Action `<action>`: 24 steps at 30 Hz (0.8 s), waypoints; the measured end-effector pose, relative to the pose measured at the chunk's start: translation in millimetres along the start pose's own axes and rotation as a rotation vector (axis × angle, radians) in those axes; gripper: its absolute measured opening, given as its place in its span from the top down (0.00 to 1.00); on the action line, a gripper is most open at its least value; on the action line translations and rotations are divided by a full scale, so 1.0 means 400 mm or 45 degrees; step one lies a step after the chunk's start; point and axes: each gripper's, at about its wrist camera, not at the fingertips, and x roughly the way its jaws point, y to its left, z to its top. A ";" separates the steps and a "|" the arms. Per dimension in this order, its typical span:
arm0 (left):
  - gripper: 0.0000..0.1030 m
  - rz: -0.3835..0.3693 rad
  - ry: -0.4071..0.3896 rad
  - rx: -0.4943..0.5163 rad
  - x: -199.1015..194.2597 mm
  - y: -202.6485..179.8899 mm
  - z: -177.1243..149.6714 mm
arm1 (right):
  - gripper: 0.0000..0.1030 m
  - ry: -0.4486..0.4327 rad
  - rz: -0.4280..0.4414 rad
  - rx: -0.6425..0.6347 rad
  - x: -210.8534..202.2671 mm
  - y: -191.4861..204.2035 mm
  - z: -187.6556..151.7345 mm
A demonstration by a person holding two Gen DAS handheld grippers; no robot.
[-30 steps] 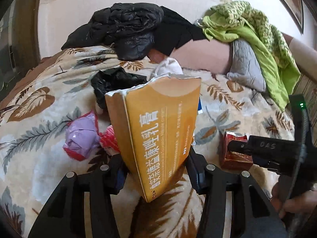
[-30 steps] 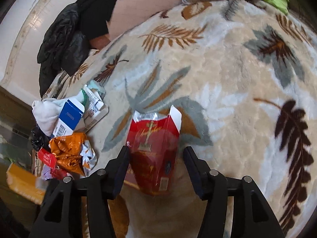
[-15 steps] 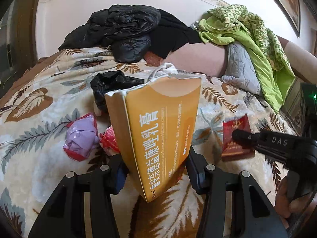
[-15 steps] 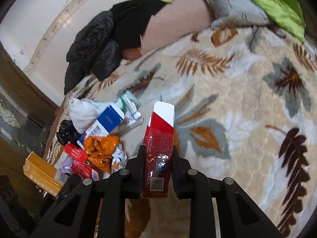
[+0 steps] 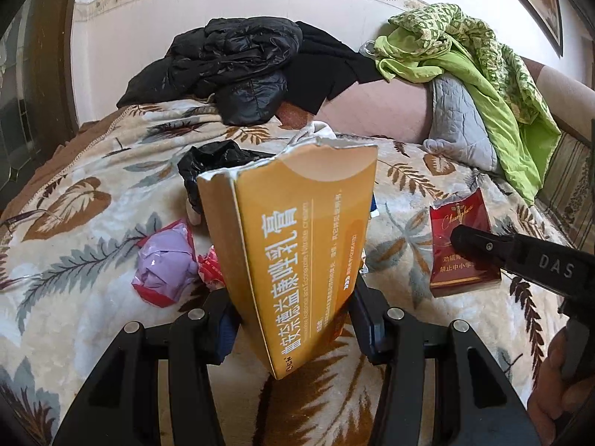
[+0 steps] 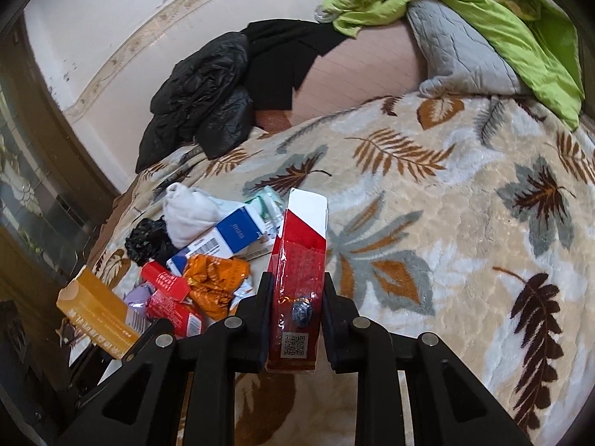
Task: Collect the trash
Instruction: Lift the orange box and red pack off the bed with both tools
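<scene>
Both jaws are clamped on boxes: your left gripper (image 5: 293, 329) stands part open around the torn orange carton (image 5: 297, 245), your right gripper (image 6: 295, 319) is nearly closed on the narrow sides of the red cigarette pack (image 6: 297, 282).

Landmark = the litter pile (image 6: 200, 260) on the leaf-print blanket (image 6: 446, 223). The carton is up off the blanket on the near side of the pile. The pack is lifted just beside the pile, on the side away from the door frame.

Risks, as I judge them:
- Carton is pinched near its bottom corner and leans. Thin card, torn open top. Squeeze harder and the walls buckle. Swing fast and it can pivot out between the pads.
- Pack has its flap open and cellophane on it. Slick skin, small contact area, so it may slide if you tilt it nose down.
- Both grippers are near each other over the pile. The right finger (image 5: 520, 256) shows beside the carton in the left view. Cross paths and you knock one box loose.
- Anything dropped lands on soft plush and could roll into the black jacket (image 6: 200, 100) beyond the pile.
- Still in the pile: orange wrapper (image 6: 215, 278), blue-and-white box (image 6: 230, 238), purple wrapper (image 5: 167, 260), black bag (image 5: 212, 163). No bin in view, so I can't tell where you'd unload.
</scene>
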 end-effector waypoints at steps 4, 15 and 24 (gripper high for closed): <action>0.51 0.036 -0.020 0.016 -0.019 0.002 -0.005 | 0.76 -0.024 0.012 -0.044 -0.021 0.030 -0.012; 0.51 0.131 -0.071 0.071 -0.078 0.016 -0.026 | 0.76 -0.053 0.027 -0.113 -0.075 0.081 -0.071; 0.51 0.165 -0.108 0.088 -0.122 0.027 -0.027 | 0.76 -0.063 0.019 -0.100 -0.109 0.087 -0.095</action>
